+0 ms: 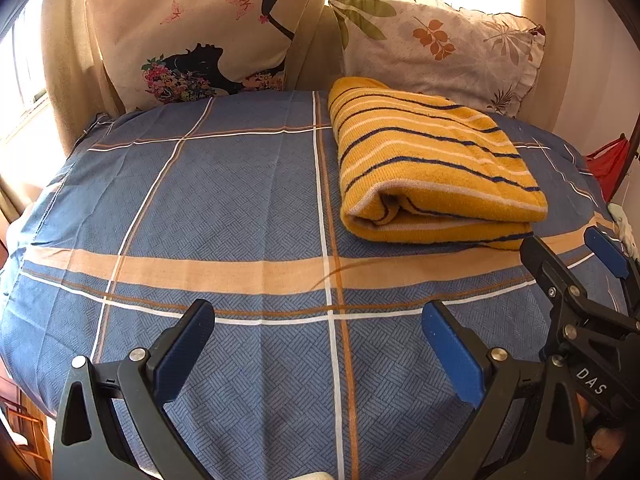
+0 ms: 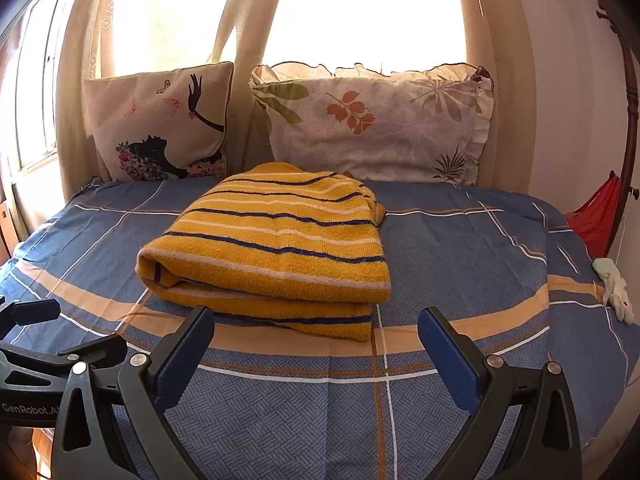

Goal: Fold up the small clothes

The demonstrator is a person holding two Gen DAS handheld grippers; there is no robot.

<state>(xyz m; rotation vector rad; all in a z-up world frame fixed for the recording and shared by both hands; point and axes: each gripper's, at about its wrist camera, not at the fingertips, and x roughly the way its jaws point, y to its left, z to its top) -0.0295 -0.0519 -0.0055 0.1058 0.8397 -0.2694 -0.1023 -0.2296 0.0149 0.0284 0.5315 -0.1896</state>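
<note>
Folded striped garment (image 2: 276,248) on bed, just ahead of right gripper (image 2: 316,340), both grippers wide, empty

Sunlight blazes through beige curtains (image 2: 240,40) behind the bed's blue plaid sheet (image 2: 460,248); two printed pillows (image 2: 160,124) (image 2: 380,128) lean against them.

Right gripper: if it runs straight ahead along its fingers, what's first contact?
Most likely the folded yellow striped garment, lying dead ahead of the open right gripper on the bedsheet. Height is unclear, so it might skim the sheet first.
</note>
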